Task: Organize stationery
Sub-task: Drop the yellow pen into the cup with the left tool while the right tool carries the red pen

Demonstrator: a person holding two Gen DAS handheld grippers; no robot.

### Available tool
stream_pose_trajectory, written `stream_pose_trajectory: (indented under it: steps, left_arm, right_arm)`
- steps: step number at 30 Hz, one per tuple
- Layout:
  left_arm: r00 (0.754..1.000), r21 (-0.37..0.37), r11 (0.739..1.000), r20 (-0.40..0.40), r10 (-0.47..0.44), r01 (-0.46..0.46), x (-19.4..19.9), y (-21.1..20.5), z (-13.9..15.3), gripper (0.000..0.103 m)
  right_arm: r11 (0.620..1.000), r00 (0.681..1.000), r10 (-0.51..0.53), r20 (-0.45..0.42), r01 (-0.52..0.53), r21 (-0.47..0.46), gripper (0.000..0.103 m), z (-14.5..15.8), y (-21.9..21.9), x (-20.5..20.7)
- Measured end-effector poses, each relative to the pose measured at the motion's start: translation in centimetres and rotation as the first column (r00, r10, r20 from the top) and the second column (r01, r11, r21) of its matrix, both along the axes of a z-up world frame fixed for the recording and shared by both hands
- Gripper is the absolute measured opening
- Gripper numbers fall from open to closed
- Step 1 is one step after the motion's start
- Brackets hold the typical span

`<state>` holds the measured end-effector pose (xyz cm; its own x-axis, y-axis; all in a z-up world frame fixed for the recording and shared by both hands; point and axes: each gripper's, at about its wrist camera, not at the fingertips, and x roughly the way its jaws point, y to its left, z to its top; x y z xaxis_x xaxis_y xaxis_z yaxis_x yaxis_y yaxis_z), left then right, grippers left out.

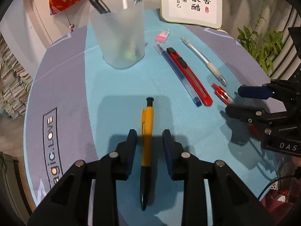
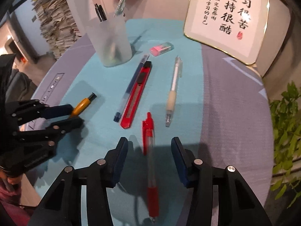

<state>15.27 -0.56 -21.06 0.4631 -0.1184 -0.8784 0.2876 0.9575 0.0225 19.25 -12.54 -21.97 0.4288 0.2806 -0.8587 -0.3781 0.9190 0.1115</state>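
Felt-like blue-and-grey mat [image 1: 116, 86] is covering the table. Frosted plastic pen cup [image 1: 120, 37] is standing at the back, pens inside. Left gripper [image 1: 149, 146] is hovering low, jaws spread, straddling the yellow pen [image 1: 147, 124] without touching. Right gripper [image 2: 149, 156] is likewise spread around the red pen [image 2: 148, 131]. Red utility knife [image 2: 137, 94], blue pen [image 2: 131, 86] and white pen [image 2: 174, 88] are lying between, with a pink eraser [image 2: 161, 48] beyond them.

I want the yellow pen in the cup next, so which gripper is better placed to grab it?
Left. The left gripper is open with its fingers on either side of the yellow pen. The right gripper is open around the red pen, farther from the frosted cup.
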Motion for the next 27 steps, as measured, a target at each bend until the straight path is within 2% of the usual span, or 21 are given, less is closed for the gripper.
stream_pose_trajectory:
  steps: [2,6,9,12,15,17,18,19,21,24,27]
  left_arm:
    - [1.0,0.006,1.0,0.003,-0.003,0.003,0.2,-0.1,0.0,0.031]
    - [1.0,0.002,1.0,0.01,0.008,-0.008,0.8,0.1,-0.1,0.044]
    - [1.0,-0.019,1.0,0.013,0.019,-0.019,1.2,0.2,-0.2,0.046]
    - [0.999,-0.029,0.999,0.023,0.028,-0.027,1.3,0.0,-0.2,0.046]
    - [0.999,-0.027,0.999,0.042,0.022,-0.021,1.1,-0.2,-0.2,0.044]
    - [0.999,-0.041,0.999,0.047,0.005,-0.003,1.1,-0.4,-0.2,0.034]
    - [0.999,-0.039,0.999,0.054,-0.001,0.003,1.0,-0.5,-0.2,0.025]
    - [0.998,-0.038,0.999,0.062,-0.007,0.009,0.9,-0.6,-0.2,0.014]
    - [0.997,-0.031,0.999,0.071,-0.007,0.009,0.8,-0.9,-0.2,0.012]
    - [0.998,-0.045,0.999,0.06,0.0,0.003,0.5,-0.9,0.0,0.012]
    - [0.997,-0.09,0.996,0.077,-0.003,0.01,-0.3,-0.5,1.4,0.012]
  right_arm:
    - [1.0,1.0,-0.007,-0.014,0.007,-0.011,0.049,-0.4,0.0,0.1]
    - [1.0,1.0,0.0,-0.007,-0.001,-0.028,0.049,-0.7,0.4,0.2]
    - [0.998,0.999,0.042,-0.003,-0.042,-0.045,0.063,-0.9,1.3,-0.1]
    - [0.996,0.999,0.04,0.035,-0.037,-0.078,0.063,-1.1,2.1,-0.3]
    - [0.998,0.997,0.013,0.071,-0.01,-0.055,0.063,-1.1,1.9,-0.4]
    - [0.997,0.994,0.008,0.105,-0.001,-0.071,0.058,-1.3,2.1,-0.6]
    - [0.997,0.993,0.0,0.116,0.008,-0.071,0.053,-1.2,2.1,-0.8]
    - [0.998,0.992,-0.006,0.122,0.014,-0.065,0.038,-1.2,2.1,-0.9]
    - [0.998,0.994,-0.005,0.106,0.013,-0.069,0.014,-0.9,2.3,-0.9]
    - [0.998,0.998,-0.027,0.065,0.03,-0.053,0.014,-0.7,1.9,-1.0]
    - [0.999,0.997,-0.029,0.069,0.03,-0.012,0.014,0.3,1.2,-1.8]
